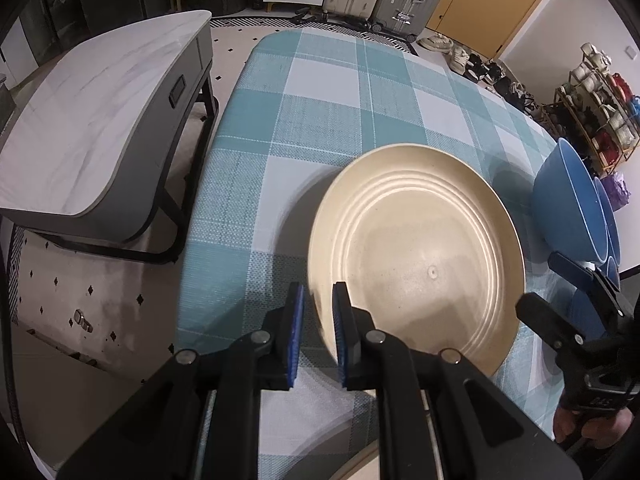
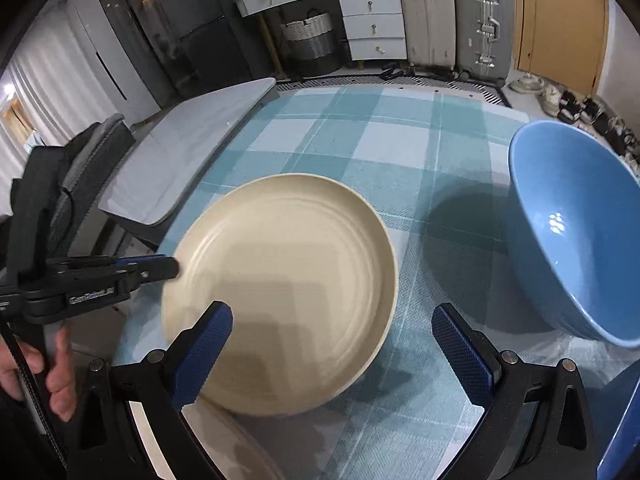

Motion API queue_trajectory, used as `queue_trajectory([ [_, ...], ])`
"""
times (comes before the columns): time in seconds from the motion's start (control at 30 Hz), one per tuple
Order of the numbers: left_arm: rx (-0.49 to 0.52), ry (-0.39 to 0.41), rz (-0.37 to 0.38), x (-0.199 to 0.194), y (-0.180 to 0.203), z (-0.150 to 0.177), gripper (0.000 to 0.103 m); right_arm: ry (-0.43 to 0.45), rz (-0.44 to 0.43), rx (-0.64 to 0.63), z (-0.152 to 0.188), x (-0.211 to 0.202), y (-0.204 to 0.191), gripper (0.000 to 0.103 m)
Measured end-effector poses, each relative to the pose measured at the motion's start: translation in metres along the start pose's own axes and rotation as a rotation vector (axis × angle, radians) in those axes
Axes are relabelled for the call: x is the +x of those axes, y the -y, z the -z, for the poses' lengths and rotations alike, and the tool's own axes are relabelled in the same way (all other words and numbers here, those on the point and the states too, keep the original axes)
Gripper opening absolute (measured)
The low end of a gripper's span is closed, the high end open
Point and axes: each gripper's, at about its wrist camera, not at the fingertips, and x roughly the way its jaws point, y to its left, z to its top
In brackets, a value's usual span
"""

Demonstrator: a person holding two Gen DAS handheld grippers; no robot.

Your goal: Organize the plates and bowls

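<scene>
A cream ridged plate (image 1: 420, 248) (image 2: 288, 280) lies over the checked tablecloth (image 1: 304, 120). My left gripper (image 1: 318, 312) (image 2: 174, 268) is shut on its near left rim, one pad above and one below. Near the plate's right side, my right gripper (image 2: 332, 320) (image 1: 542, 282) stands open and holds nothing; its left finger is over the plate and its right finger over the cloth. A blue bowl (image 2: 568, 232) (image 1: 568, 216) sits to the right, with another blue rim (image 1: 610, 220) nested behind it. The rim of a second pale plate (image 2: 224, 448) shows under the held plate's near edge.
A grey marble-topped side table (image 1: 92, 120) stands close to the table's left edge. A blue object (image 2: 620, 420) shows at the near right. Suitcases (image 2: 480, 24), drawers, a shoe rack (image 1: 596, 104) and shoes line the far wall. A hand (image 2: 56, 376) holds the left gripper.
</scene>
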Motion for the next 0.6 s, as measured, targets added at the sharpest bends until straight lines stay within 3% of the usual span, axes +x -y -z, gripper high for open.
queue_trajectory([
  [0.13,0.001,-0.005,0.004,0.003,0.002,0.0,0.016,0.024,0.011,-0.004,-0.001,0.004,0.002,0.1],
  [0.2,0.0,-0.005,0.008,0.004,0.003,0.0,0.022,0.01,0.014,0.001,-0.001,0.01,0.004,0.091],
  [0.27,-0.006,-0.007,0.013,0.006,0.002,0.0,0.023,-0.01,0.019,-0.002,-0.001,0.017,0.005,0.075],
  [0.4,-0.003,-0.009,0.013,0.007,0.003,-0.001,0.023,-0.028,0.019,0.01,0.0,0.026,0.011,0.072],
  [0.53,-0.008,-0.018,0.022,0.011,0.003,0.0,0.024,-0.051,0.008,0.02,0.002,0.035,0.015,0.055],
  [0.6,-0.02,-0.023,0.03,0.013,0.001,0.0,0.03,-0.069,0.004,0.021,0.004,0.04,0.016,0.048],
])
